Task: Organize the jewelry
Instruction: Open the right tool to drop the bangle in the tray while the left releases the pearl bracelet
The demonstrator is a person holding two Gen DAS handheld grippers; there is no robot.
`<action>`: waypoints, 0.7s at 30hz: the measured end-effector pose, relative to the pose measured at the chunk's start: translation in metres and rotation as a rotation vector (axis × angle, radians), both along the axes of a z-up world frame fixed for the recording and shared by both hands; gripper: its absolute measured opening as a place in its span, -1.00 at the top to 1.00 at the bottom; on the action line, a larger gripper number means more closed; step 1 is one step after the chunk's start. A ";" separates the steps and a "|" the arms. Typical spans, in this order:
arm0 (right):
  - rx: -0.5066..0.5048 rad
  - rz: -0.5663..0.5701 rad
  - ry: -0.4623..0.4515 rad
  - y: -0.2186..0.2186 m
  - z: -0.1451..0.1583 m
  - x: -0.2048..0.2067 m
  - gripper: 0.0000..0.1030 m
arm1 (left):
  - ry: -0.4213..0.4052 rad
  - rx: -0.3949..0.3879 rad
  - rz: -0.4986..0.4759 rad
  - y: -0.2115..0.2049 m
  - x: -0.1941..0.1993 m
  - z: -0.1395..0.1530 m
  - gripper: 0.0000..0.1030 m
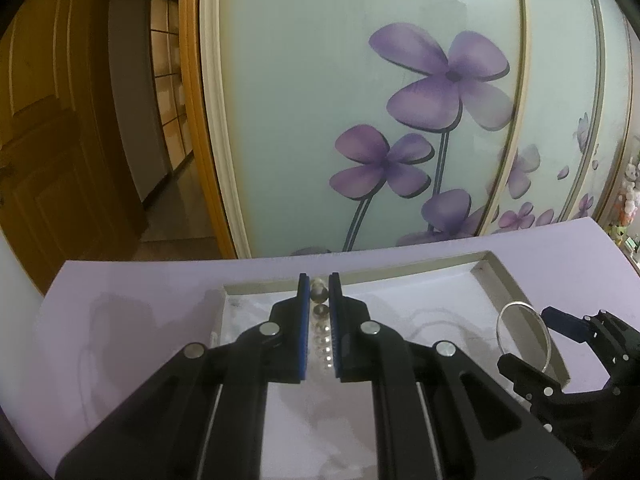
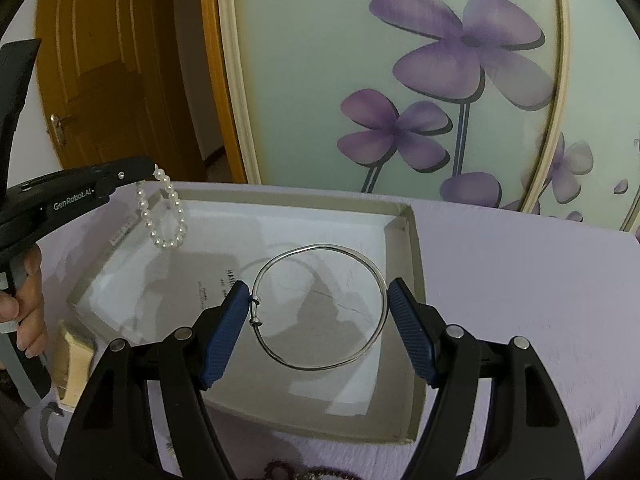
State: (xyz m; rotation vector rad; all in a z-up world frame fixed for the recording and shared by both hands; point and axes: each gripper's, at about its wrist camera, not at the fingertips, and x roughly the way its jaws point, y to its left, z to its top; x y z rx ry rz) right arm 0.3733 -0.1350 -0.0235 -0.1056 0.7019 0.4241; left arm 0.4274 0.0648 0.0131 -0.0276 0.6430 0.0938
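Observation:
A shallow white cardboard box lies on the lilac table; it also shows in the left wrist view. My left gripper is shut on a white pearl bracelet, which hangs in a loop above the box's far left corner. My right gripper is shut on a thin silver bangle, its pads pressing the ring's two sides above the box floor. The bangle and right gripper also show at the right of the left wrist view.
A wardrobe door with purple flowers stands just behind the table. A wooden room door is at the back left. A small cream box sits left of the white box. Dark red beads lie at the near edge.

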 end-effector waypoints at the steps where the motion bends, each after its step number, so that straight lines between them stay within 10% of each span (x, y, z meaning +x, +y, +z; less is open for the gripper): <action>1: -0.001 -0.001 0.005 0.000 -0.002 0.001 -0.42 | 0.003 -0.001 -0.001 0.000 0.001 -0.002 0.82; 21: 0.034 0.013 -0.027 -0.008 0.017 -0.016 -0.60 | -0.020 0.001 0.013 0.003 -0.013 0.003 0.33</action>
